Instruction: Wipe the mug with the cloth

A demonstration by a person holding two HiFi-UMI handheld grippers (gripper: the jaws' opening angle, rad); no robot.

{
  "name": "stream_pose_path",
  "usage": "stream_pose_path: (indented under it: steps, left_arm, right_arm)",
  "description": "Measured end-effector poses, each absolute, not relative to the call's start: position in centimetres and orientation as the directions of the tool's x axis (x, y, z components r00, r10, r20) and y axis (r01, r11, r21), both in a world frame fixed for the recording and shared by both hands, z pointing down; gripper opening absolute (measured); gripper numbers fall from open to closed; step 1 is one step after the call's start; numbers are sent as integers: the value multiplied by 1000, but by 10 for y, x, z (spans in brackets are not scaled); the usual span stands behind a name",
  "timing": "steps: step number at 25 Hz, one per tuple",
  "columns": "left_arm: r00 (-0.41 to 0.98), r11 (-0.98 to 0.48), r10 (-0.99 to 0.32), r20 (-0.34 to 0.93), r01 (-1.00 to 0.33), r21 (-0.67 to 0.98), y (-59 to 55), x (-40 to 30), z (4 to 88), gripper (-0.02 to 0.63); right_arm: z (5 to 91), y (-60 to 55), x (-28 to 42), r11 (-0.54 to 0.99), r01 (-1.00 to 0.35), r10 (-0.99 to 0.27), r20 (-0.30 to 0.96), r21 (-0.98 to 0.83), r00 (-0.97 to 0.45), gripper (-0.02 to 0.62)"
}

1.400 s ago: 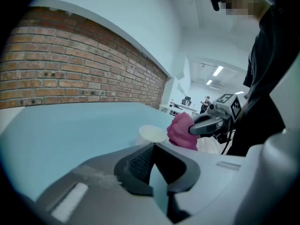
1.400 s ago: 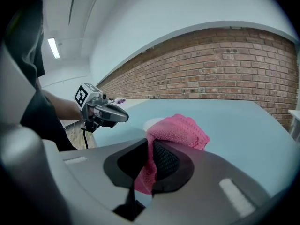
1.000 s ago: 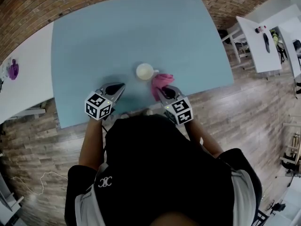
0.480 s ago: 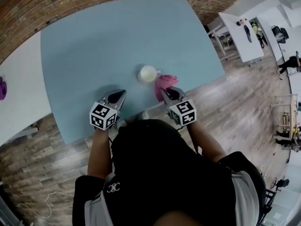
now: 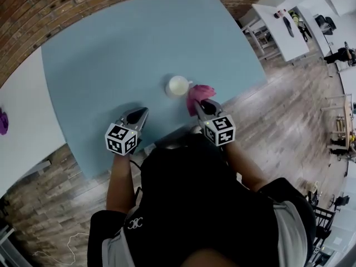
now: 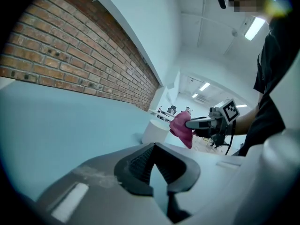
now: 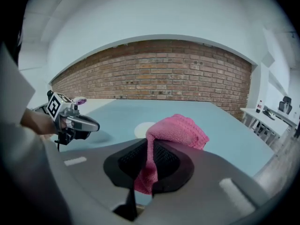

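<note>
A white mug (image 5: pixel 178 85) stands upright on the light blue table (image 5: pixel 128 49), near its front edge. It also shows as a white cylinder (image 6: pixel 156 131) in the left gripper view, and its rim (image 7: pixel 143 130) peeks out behind the cloth in the right gripper view. My right gripper (image 5: pixel 201 105) is shut on a pink cloth (image 5: pixel 198 94), which hangs just right of the mug. The cloth (image 7: pixel 176 134) bunches above the jaws and trails down between them. My left gripper (image 5: pixel 139 114) hovers left of the mug, shut and empty, its tips (image 6: pixel 152 165) together.
A white table (image 5: pixel 25 110) adjoins the blue one on the left, with a purple object (image 5: pixel 2 121) at its edge. A brick wall (image 7: pixel 154 78) runs behind the tables. More white tables (image 5: pixel 278 26) and chairs stand on the wood floor at the right.
The head view has shifted, so the table sits differently in frame. Both grippers, the cloth and the mug keep about the same places relative to one another.
</note>
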State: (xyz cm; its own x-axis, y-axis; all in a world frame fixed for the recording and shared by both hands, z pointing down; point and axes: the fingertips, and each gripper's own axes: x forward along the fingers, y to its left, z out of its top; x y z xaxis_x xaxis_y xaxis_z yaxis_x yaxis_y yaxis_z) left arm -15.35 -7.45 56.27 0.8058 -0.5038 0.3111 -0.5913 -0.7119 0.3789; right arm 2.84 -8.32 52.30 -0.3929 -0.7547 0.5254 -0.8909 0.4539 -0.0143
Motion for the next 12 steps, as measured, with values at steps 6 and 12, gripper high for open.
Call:
stream_pose_path:
  steps: [6, 12]
  left_arm:
    - [767, -672, -550, 331, -642, 369, -83, -151, 571, 5]
    - [679, -588, -638, 363, -734, 340, -92, -134, 572, 5]
  right_arm:
    - [531, -96, 47, 486, -874, -736, 535, -11, -416, 37]
    - [534, -131, 76, 584, -811, -673, 539, -33, -506, 37]
